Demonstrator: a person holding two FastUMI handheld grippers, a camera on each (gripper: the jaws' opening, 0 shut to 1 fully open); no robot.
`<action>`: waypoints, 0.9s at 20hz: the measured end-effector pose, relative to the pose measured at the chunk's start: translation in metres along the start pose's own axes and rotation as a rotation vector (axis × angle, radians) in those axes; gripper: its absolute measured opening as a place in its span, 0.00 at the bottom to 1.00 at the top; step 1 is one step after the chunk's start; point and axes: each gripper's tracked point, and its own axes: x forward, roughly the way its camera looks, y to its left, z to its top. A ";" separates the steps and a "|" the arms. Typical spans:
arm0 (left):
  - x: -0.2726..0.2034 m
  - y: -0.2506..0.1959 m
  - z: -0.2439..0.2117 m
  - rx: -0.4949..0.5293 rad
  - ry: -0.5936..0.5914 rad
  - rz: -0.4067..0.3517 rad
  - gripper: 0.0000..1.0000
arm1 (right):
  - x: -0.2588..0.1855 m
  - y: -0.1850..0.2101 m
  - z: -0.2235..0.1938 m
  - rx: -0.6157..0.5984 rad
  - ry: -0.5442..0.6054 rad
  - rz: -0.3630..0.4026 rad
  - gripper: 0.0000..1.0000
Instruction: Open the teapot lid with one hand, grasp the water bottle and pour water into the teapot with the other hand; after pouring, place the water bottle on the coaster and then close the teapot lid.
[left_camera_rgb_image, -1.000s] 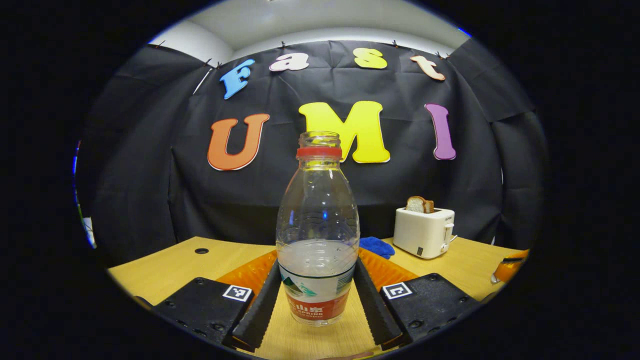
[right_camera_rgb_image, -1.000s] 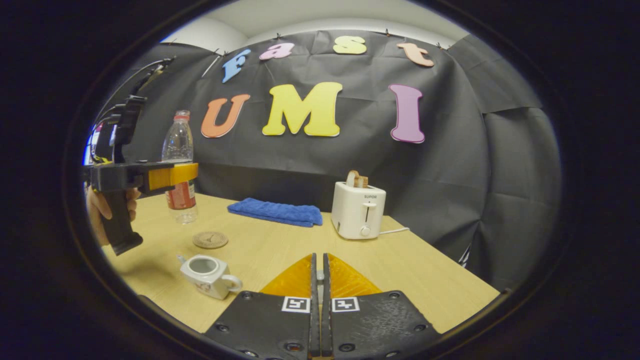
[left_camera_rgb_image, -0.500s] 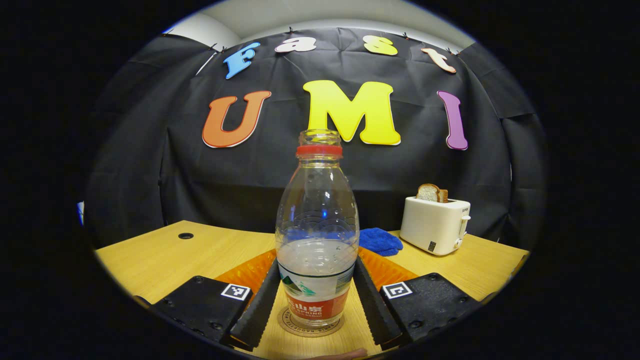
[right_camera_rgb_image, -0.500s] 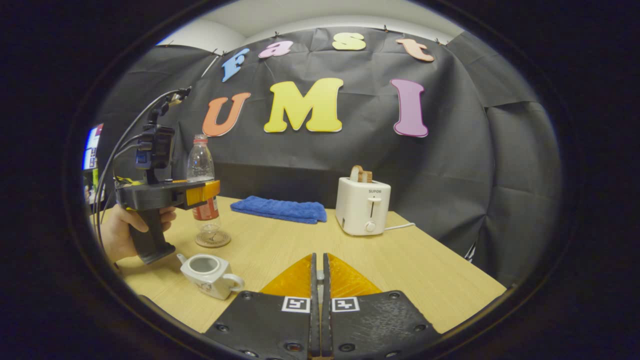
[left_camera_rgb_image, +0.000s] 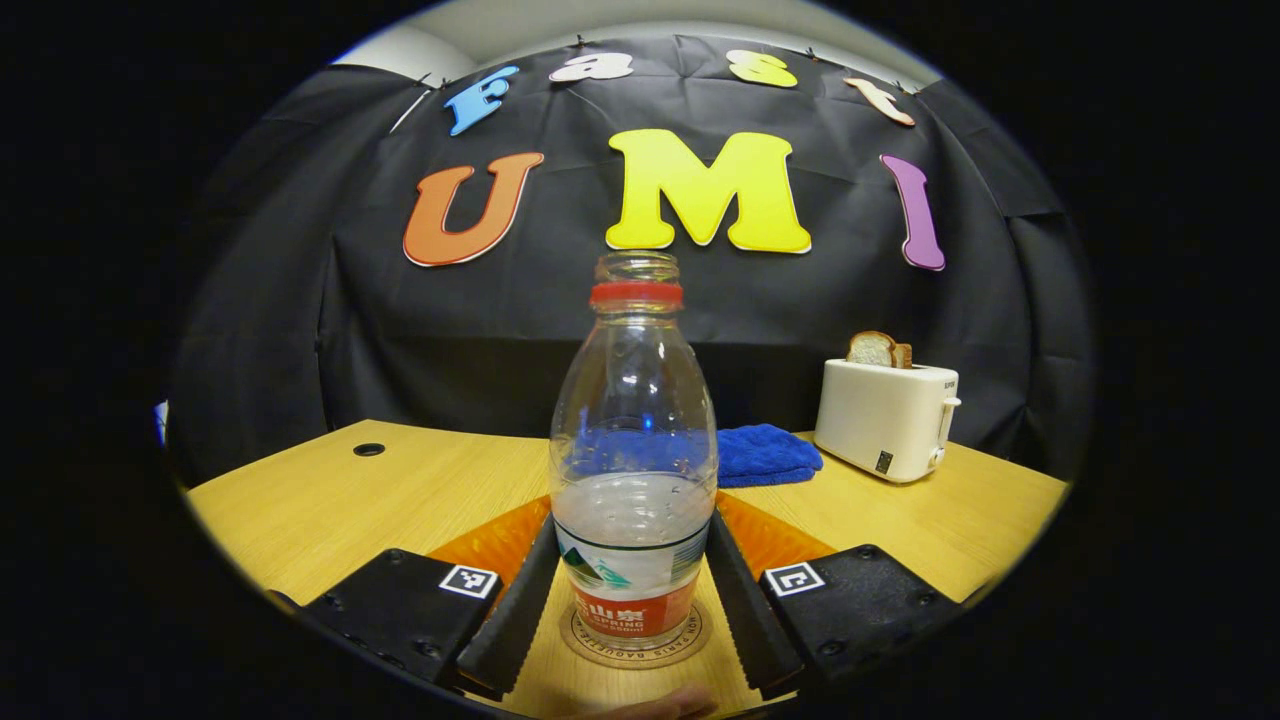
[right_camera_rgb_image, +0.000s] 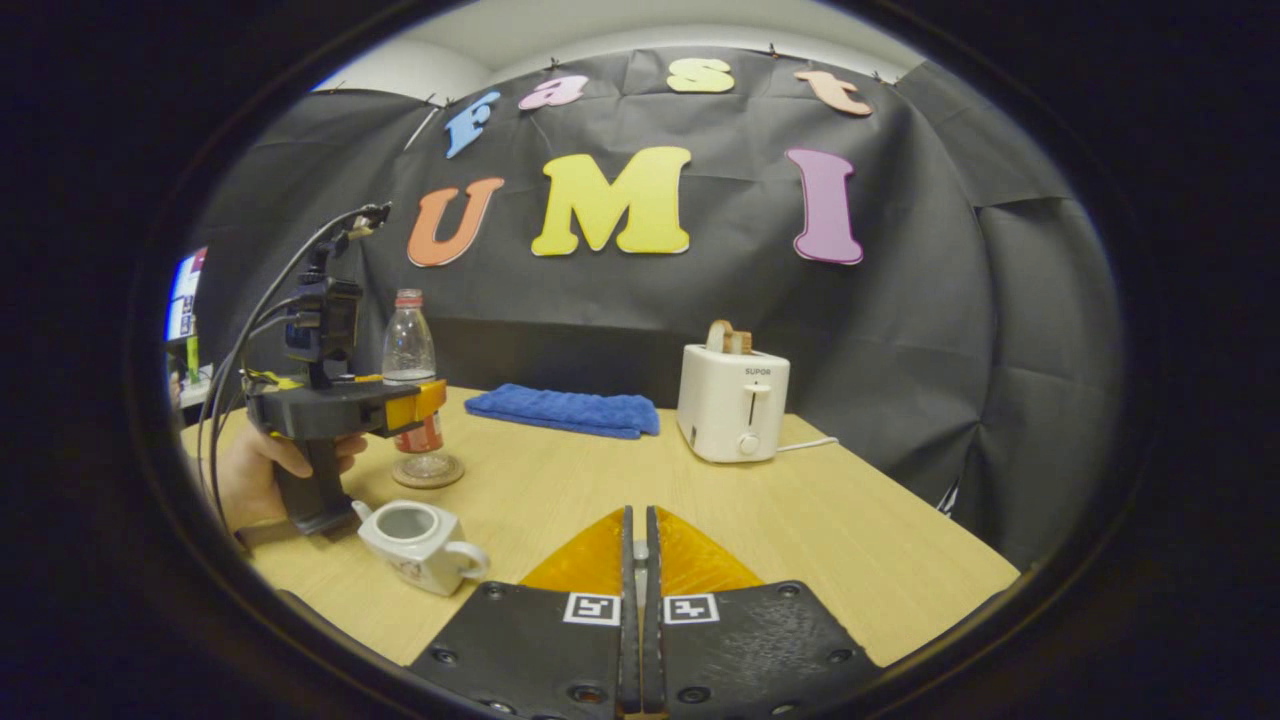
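both views face the wall; shared: toaster (left_camera_rgb_image: 885, 418), towel (right_camera_rgb_image: 565, 411).

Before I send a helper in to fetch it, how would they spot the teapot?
On the wooden table, start at the white toaster by the black cloth wall and come toward the near left edge. The teapot sits there, in front of the bottle: small, white, lid off, with a curved handle.

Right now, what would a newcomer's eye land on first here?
The bottle, upright and uncapped, fills the middle of the left gripper view, standing on the coaster between the left gripper's fingers. In the right gripper view, the open teapot sits near left, the toaster with bread stands farther back, and a blue cloth lies beside it.
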 end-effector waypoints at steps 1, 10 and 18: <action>-0.001 -0.001 -0.001 -0.003 0.003 -0.002 0.82 | 0.000 0.001 0.000 0.000 0.001 0.000 0.01; -0.008 -0.012 -0.010 0.023 0.021 -0.028 0.91 | -0.003 0.001 0.004 -0.006 -0.005 0.001 0.01; -0.025 -0.004 -0.022 0.010 0.052 -0.019 0.94 | -0.008 0.003 0.009 -0.016 -0.013 0.001 0.01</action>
